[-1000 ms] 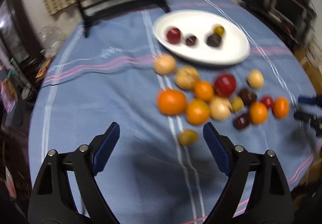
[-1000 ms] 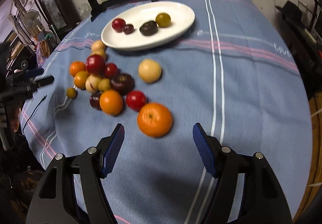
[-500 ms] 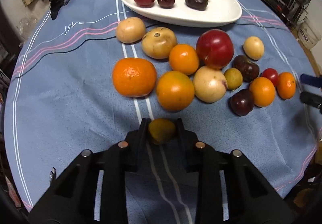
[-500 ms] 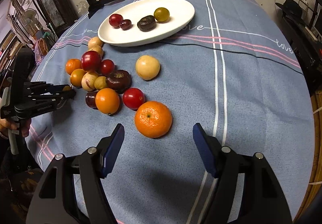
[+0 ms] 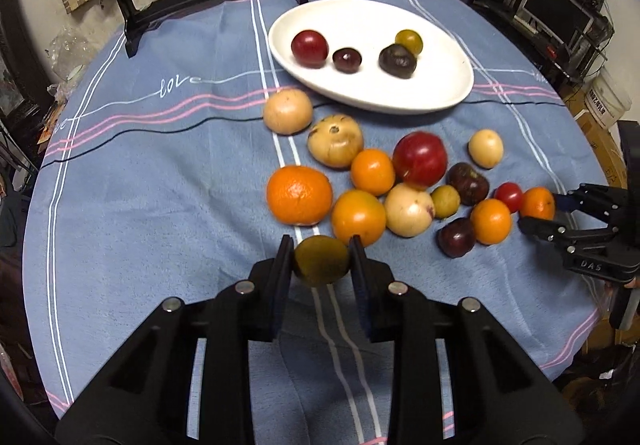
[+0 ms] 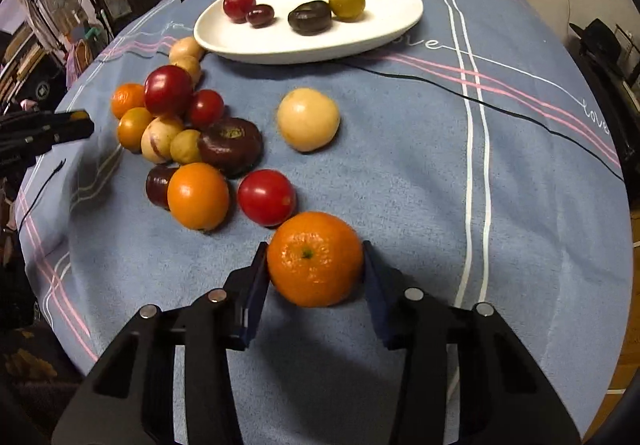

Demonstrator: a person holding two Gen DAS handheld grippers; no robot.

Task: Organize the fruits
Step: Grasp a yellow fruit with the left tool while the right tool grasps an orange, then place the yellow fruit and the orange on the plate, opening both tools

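My left gripper (image 5: 320, 257) is shut on a small olive-green fruit (image 5: 321, 261) and holds it just above the blue cloth, in front of a cluster of oranges, pale and dark fruits (image 5: 400, 181). My right gripper (image 6: 315, 265) is shut on a large orange (image 6: 315, 259) at the near side of the cluster (image 6: 188, 141). The white oval plate (image 5: 440, 85) at the far side holds several small fruits; it also shows in the right wrist view (image 6: 392, 21). The right gripper shows in the left wrist view (image 5: 548, 213), and the left gripper in the right wrist view (image 6: 84, 125).
A black chair frame (image 5: 200, 1) stands behind the round table. The table edge curves close on both sides (image 6: 600, 285). Shelves and dark equipment (image 5: 560, 13) stand at the far right. A pale round fruit (image 6: 308, 119) lies apart from the cluster.
My right gripper closed on the large orange. My left gripper, shut on the olive fruit half a second ago, has lifted and pulled back with it, so more of the table shows.
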